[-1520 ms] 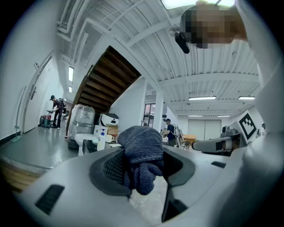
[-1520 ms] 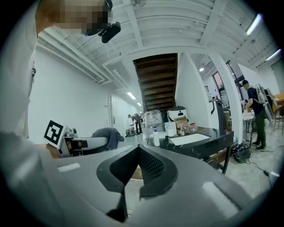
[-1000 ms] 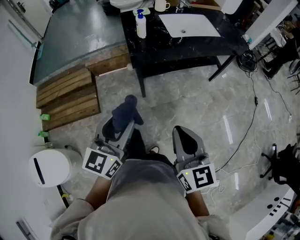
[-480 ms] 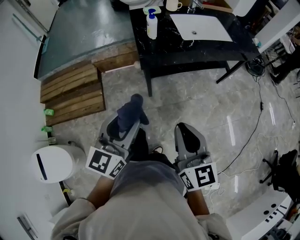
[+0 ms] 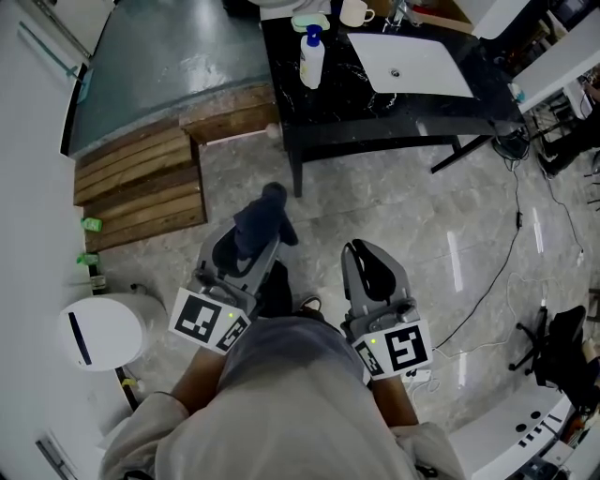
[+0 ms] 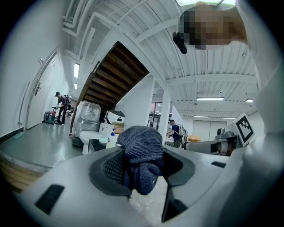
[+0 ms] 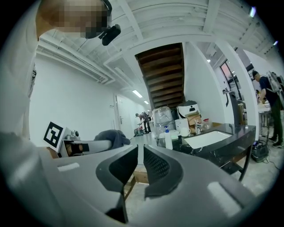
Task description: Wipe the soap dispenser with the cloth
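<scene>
The left hand-held gripper point(image 5: 251, 246) is clenched on the cloth point(image 5: 261, 217), a dark blue knitted wad that bulges out above and in front of its two jaws and hangs down a little between them; in the left gripper view the wad fills the gap from pad to pad. The right hand-held gripper point(image 5: 362, 261) grasps nothing: its jaws are opening, with only a thin slit between the ribbed pads and bare floor showing through it. Both are held level and side by side in front of the person's body, over the grey tiled floor point(image 5: 394, 216), the left one just beside the right. The soap dispenser point(image 5: 311, 58), a white bottle with a blue pump, stands upright near the left end of the black marbled worktop point(image 5: 375, 117), well apart from both hand-held grippers, with a stretch of open floor in between. In the head view it sits ahead of them, between the lines along which the two point, somewhat nearer the left one's line. From the left gripper view it shows small and far off, just left of the cloth; from the right gripper view it stands just above and right of the slit between the jaws. On the worktop, right of the dispenser, lies a white sink point(image 5: 417, 66), and behind it a white cup point(image 5: 354, 12). Wooden steps point(image 5: 141, 183) lie left of the worktop, and a round white bin point(image 5: 98, 333) stands by the person's left side.
</scene>
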`<state>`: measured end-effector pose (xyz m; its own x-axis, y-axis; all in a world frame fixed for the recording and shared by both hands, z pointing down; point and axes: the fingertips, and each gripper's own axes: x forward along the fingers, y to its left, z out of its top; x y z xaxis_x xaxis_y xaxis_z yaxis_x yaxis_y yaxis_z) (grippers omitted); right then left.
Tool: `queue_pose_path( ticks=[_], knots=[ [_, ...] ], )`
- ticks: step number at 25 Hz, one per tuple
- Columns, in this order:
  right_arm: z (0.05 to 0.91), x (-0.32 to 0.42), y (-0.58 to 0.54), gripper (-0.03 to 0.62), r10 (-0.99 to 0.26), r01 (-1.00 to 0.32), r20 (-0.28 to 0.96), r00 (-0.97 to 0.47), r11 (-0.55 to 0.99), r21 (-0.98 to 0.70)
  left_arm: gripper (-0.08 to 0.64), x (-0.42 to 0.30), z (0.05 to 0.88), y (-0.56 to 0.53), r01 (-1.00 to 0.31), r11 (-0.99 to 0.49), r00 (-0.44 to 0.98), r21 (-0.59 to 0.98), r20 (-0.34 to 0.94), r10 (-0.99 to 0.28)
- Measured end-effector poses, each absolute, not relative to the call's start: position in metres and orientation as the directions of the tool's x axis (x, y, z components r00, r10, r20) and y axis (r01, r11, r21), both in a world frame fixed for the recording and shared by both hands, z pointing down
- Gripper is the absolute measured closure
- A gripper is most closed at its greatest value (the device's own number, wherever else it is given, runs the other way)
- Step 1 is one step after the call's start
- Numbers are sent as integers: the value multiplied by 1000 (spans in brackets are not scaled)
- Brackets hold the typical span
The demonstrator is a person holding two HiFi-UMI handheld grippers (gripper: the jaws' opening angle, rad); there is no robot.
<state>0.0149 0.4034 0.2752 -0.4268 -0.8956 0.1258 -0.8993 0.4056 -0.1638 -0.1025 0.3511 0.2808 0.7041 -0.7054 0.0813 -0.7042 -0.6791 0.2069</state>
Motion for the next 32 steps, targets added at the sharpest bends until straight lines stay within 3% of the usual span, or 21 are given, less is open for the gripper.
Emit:
queue_pose_path(
  ticks=[32],
  knots=[
    [246,-59,230,575,-918,-922,95,-385,380,-68,380,-159,259,196,-593,-780,796,201,-4,-606]
  ],
)
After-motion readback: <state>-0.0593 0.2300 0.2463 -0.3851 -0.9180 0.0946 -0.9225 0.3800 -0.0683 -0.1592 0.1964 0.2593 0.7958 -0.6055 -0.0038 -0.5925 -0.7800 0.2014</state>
